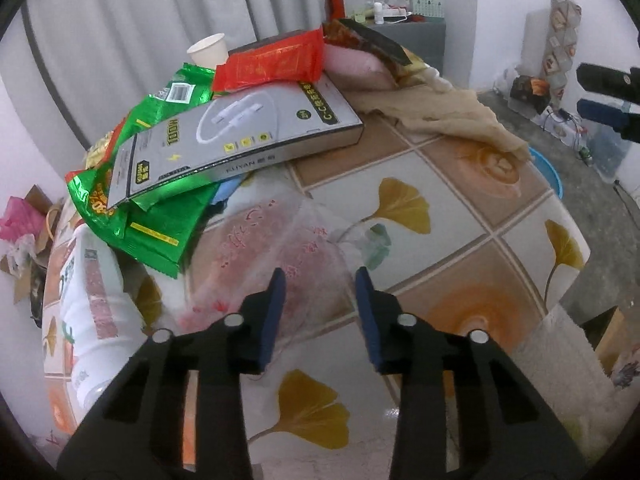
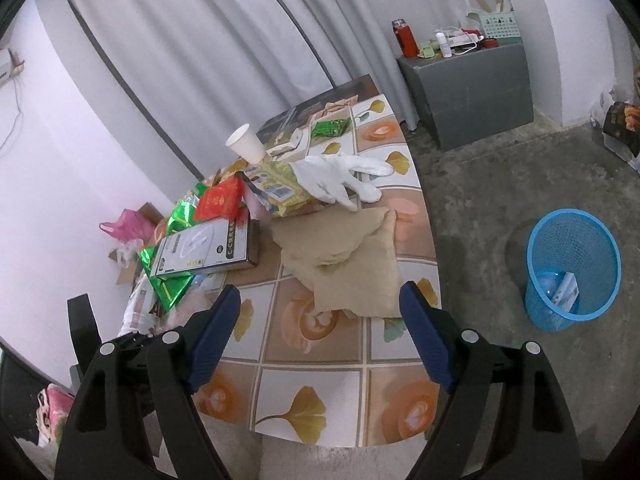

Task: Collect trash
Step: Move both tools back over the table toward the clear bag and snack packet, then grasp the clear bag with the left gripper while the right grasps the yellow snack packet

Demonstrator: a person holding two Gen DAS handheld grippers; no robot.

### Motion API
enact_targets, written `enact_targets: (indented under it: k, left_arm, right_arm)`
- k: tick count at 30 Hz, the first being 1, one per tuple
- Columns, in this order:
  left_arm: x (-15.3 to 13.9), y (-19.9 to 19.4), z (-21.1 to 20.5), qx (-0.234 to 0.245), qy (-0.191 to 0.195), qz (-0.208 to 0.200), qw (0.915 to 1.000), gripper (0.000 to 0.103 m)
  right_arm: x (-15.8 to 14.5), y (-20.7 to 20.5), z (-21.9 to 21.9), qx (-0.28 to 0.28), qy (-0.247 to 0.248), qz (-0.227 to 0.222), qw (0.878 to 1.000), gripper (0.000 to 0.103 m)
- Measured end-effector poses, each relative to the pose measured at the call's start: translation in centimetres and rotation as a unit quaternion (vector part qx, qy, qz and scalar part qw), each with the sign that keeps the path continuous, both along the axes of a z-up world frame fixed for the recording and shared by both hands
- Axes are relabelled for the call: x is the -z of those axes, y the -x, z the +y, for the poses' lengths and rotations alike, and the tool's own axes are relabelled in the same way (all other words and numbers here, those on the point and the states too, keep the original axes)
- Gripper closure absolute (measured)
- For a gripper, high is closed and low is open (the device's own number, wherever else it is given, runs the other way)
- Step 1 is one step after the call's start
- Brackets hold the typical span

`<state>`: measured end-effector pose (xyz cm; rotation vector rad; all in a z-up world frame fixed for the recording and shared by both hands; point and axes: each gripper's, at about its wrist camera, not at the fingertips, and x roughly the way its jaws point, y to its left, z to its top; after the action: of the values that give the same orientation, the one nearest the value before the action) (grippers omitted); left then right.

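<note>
A translucent plastic bag with red print lies flat on the tiled tablecloth. My left gripper hangs low over its near edge, jaws partly apart, film showing in the gap; the pads do not press on it. Behind it is a pile: green foil wrappers, a grey box, a red packet and a paper cup. My right gripper stands wide open and empty above the table's near edge, facing a tan cloth. The blue mesh bin stands on the floor to the right.
A white glove lies on a yellow packet further back. A white labelled bottle lies at the table's left edge. A grey cabinet with a red flask stands by the curtain. Cardboard and a pink bag sit on the floor at left.
</note>
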<state>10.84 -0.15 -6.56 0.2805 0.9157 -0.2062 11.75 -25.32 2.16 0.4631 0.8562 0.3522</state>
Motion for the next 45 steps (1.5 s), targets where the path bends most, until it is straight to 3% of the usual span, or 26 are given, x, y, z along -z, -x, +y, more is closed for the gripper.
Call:
enact_targets:
  k: [5, 7, 14, 19, 27, 36, 38, 40, 45]
  left_arm:
    - [-0.3, 0.4, 0.0, 0.003, 0.011, -0.008, 0.9999, 0.09]
    - [-0.5, 0.5, 0.0, 0.003, 0.016, -0.012, 0.9998, 0.103]
    - [-1.0, 1.1, 0.9, -0.011, 0.058, -0.027, 0.9979, 0.103]
    - [-1.8, 2.0, 1.2, -0.005, 0.07, -0.056, 0.996, 0.103]
    - [-2.3, 3.5, 1.5, 0.025, 0.081, -0.086, 0.9927, 0.103]
    - [-1.9, 4.2, 0.8, 0.042, 0.056, -0.101, 0.9924, 0.103]
    - [-1.7, 4.0, 0.7, 0.042, 0.047, -0.1, 0.993, 0.094]
    - [-1.4, 3.6, 0.4, 0.044, 0.036, -0.097, 0.9937, 0.059]
    - [-0.3, 2.1, -0.4, 0.032, 0.006, -0.078, 0.9964, 0.056]
  right_arm:
    - [-0.3, -0.9, 0.3, -0.004, -0.001, -0.001, 1.0, 0.026]
    - [-0.4, -1.4, 0.6, -0.008, 0.0, -0.003, 1.0, 0.026]
    - [-1.8, -4.7, 3.6, -0.053, 0.026, -0.045, 0.997, 0.033]
    - [-1.8, -8.4, 7.6, -0.102, 0.096, -0.078, 0.987, 0.037]
    - [-0.9, -12.7, 12.6, -0.147, 0.186, -0.093, 0.967, 0.045]
    - [0.3, -13.7, 13.2, -0.151, 0.192, -0.073, 0.967, 0.072]
    - [0.3, -13.6, 13.1, -0.152, 0.191, -0.071, 0.967, 0.079]
    - [0.1, -13.5, 13.1, -0.153, 0.189, -0.071, 0.968, 0.089]
    - [-0.4, -13.1, 12.8, -0.148, 0.181, -0.075, 0.969, 0.096]
